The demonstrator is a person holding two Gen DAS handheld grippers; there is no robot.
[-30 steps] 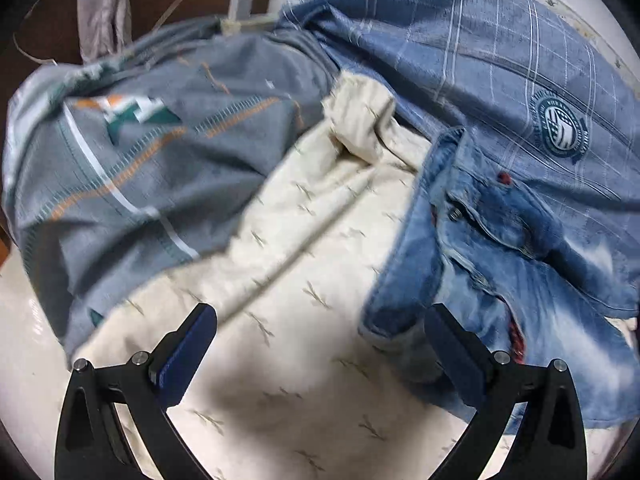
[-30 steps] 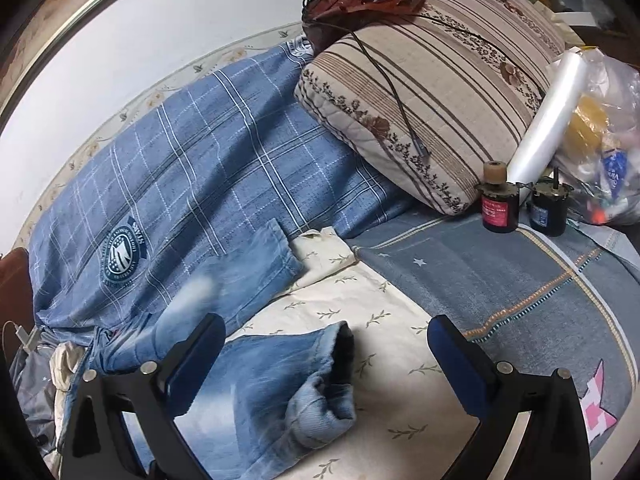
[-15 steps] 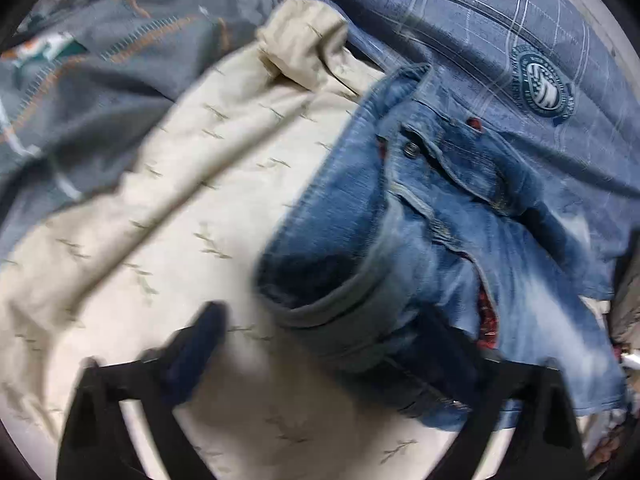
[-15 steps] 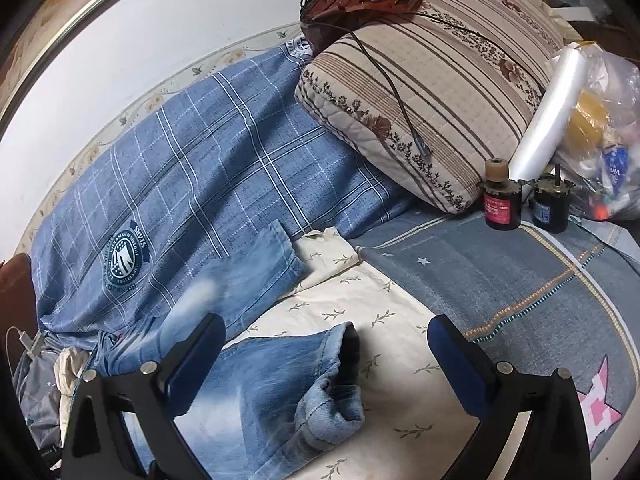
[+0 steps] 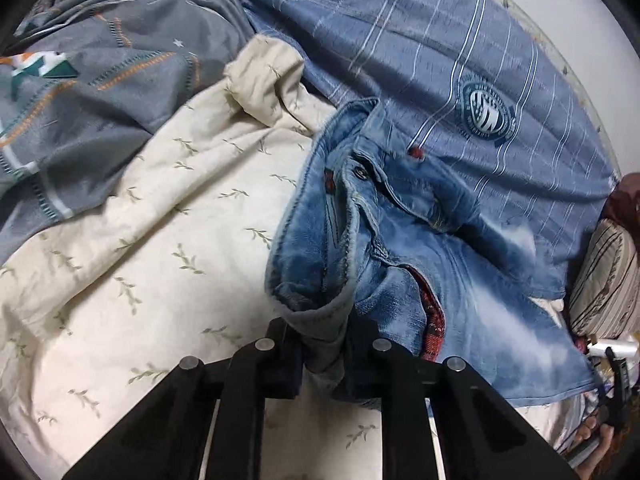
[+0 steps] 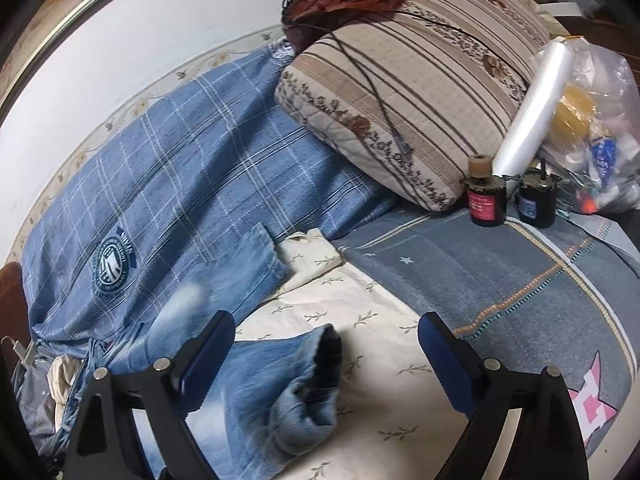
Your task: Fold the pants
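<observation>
Blue denim jeans (image 5: 400,248) lie rumpled on a cream leaf-print sheet (image 5: 152,240), waist end toward me in the left wrist view. My left gripper (image 5: 324,356) is shut on the jeans' waistband corner. In the right wrist view the jeans' leg ends (image 6: 280,376) lie on the same sheet (image 6: 384,360), one cuff rolled open, the other leg (image 6: 244,268) flat further back. My right gripper (image 6: 324,356) is open and empty, its jaws standing either side of the rolled cuff, just above it.
A blue plaid blanket (image 6: 180,168) lies behind the jeans, also in the left wrist view (image 5: 440,60). A grey patterned quilt (image 6: 500,272) lies to the right. A striped pillow (image 6: 408,92), two small dark jars (image 6: 486,200) and a plastic bag (image 6: 592,128) stand at the back right.
My left gripper moved right onto the jeans' waistband and closed on it. My right gripper stayed open and barely shifted.
</observation>
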